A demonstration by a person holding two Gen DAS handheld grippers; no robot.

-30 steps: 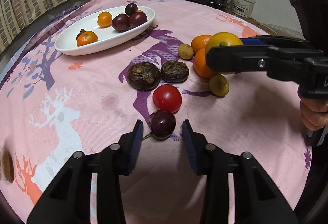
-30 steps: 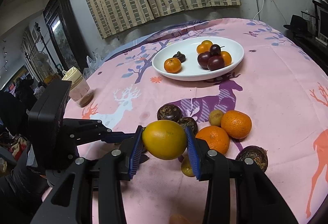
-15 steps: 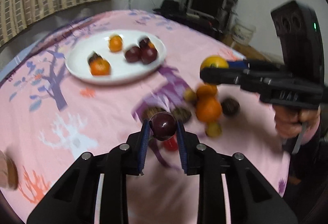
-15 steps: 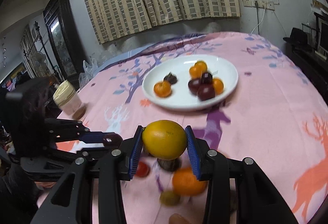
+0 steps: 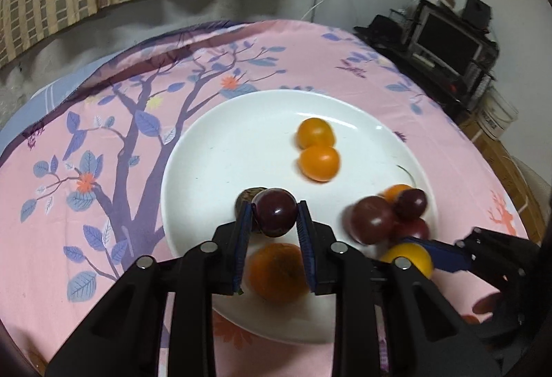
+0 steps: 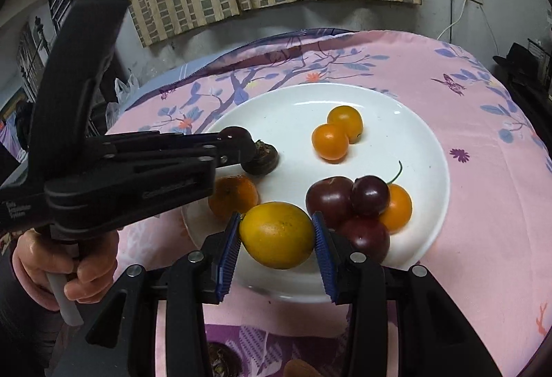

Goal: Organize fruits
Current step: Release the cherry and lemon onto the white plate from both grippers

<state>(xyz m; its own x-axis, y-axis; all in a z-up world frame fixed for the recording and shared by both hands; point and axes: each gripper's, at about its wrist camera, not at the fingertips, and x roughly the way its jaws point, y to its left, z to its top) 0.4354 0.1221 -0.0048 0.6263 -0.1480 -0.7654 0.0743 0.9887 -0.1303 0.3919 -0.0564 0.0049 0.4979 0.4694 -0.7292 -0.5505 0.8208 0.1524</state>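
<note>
Over the near part of the white plate point(image 5: 224, 152) my left gripper point(image 5: 274, 215) carries a dark plum point(image 5: 275, 216). Its jaws are opening, but both pads still touch the plum. A mandarin point(image 5: 277, 273) and a dark brown fruit point(image 5: 245, 199) lie on the plate below it. My right gripper point(image 6: 276, 221) holds a yellow-orange fruit point(image 6: 276, 234) just above the plate's point(image 6: 276, 115) near rim. Its jaws are opening too, with the pads still on the fruit. From the left, the left gripper point(image 6: 245, 149) reaches in.
Two small oranges point(image 6: 336, 132) and a cluster of plums point(image 6: 345, 201) with an orange fruit lie on the plate's right half. A dark fruit point(image 6: 219, 359) stays on the pink cloth near me. A person's hand point(image 6: 79, 273) grips the left tool. Shelves with a screen point(image 5: 445, 39) stand beyond the table.
My left gripper closed on the plum, lifted it off the cloth and carried it over the plate. My right gripper brought the yellow-orange fruit from the loose pile to the plate's rim.
</note>
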